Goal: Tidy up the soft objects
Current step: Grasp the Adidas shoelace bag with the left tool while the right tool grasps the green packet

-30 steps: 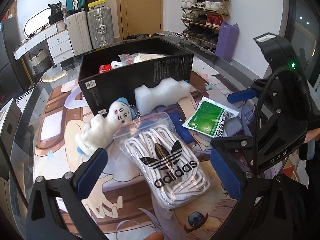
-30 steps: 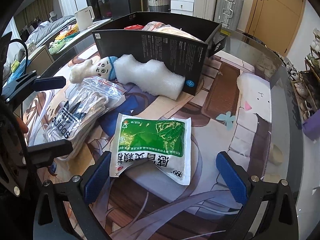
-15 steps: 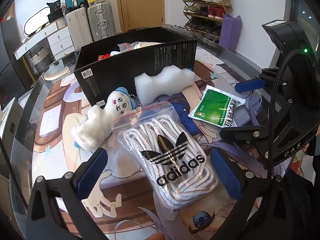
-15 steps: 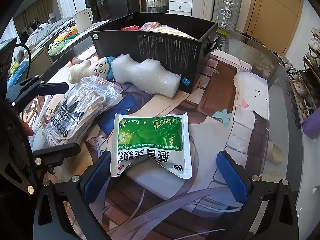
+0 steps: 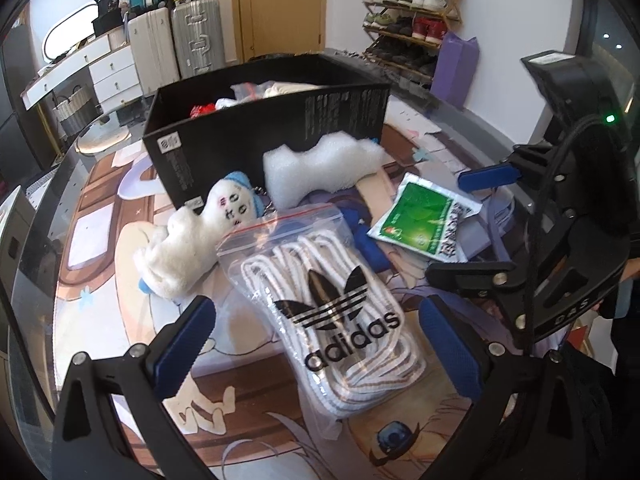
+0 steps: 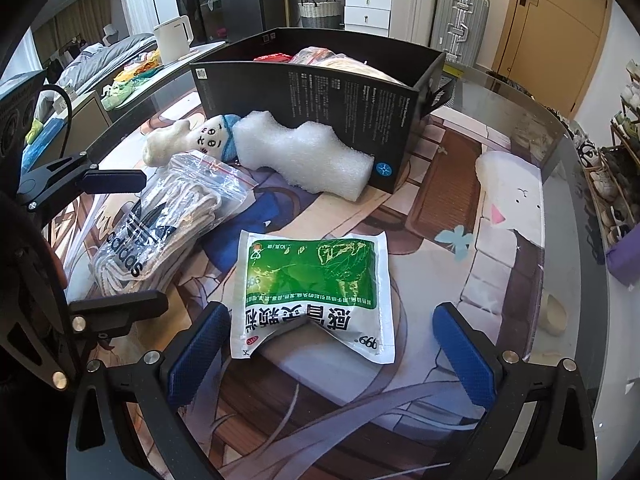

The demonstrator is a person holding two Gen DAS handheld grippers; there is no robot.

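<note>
A clear zip bag of white laces (image 5: 332, 308) with a black adidas logo lies on the printed mat, between the wide-open fingers of my left gripper (image 5: 318, 344). A white plush doll (image 5: 196, 236) with a blue cap lies to its left. A white foam block (image 5: 320, 168) leans against a black open box (image 5: 264, 128) that holds several soft items. A green and white sachet (image 6: 312, 292) lies flat in front of my right gripper (image 6: 332, 348), which is open and holds nothing. In the right wrist view the lace bag (image 6: 160, 224), doll (image 6: 192, 140), foam (image 6: 304, 156) and box (image 6: 320, 96) also show.
The round glass table (image 6: 560, 128) carries a cartoon-printed mat. Suitcases (image 5: 176, 52), a white dresser and a door stand behind the box. A shoe rack (image 5: 408, 12) and a purple bag are at the right. A white kettle (image 6: 172, 38) sits at the back left.
Both grippers have drawn back and risen slightly, so the lace bag and the sachet sit a little farther from the fingers. Nothing on the table has moved.
</note>
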